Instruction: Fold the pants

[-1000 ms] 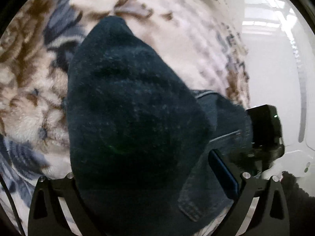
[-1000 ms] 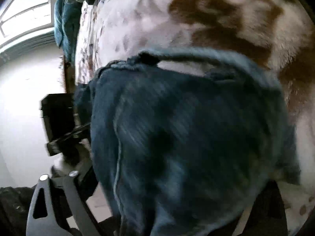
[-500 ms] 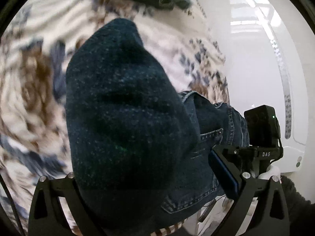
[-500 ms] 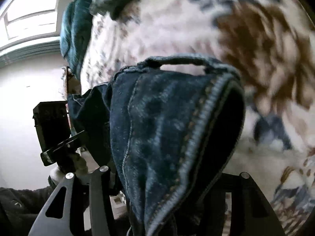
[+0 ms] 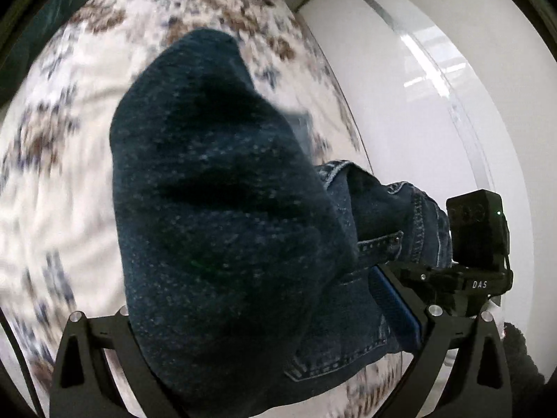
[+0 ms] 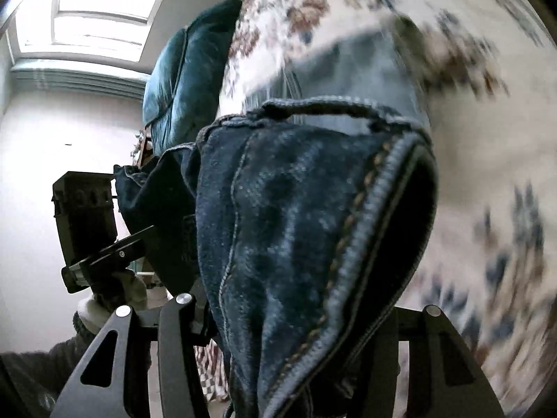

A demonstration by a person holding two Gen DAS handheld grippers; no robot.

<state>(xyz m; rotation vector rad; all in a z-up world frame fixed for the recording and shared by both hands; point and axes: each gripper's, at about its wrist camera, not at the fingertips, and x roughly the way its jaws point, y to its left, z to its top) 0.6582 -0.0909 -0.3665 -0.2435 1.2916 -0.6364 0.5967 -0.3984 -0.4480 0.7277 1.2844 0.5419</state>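
Dark blue denim pants hang bunched between the fingers of my left gripper, which is shut on them; the fingertips are hidden by the cloth. The same pants fill the right wrist view, with the waistband and a belt loop on top, and my right gripper is shut on them. Both hold the waist end lifted above a floral blanket. The right gripper's body shows at the right of the left wrist view, the left gripper's body at the left of the right wrist view.
The floral white, brown and blue blanket covers a bed below. A teal pillow lies at the bed's far end. A white wall runs beside the bed. A window is high on the left.
Both grippers have risen and tilted with the pants held; the blanket looks farther away and more wall, the pillow and the window have come into view.
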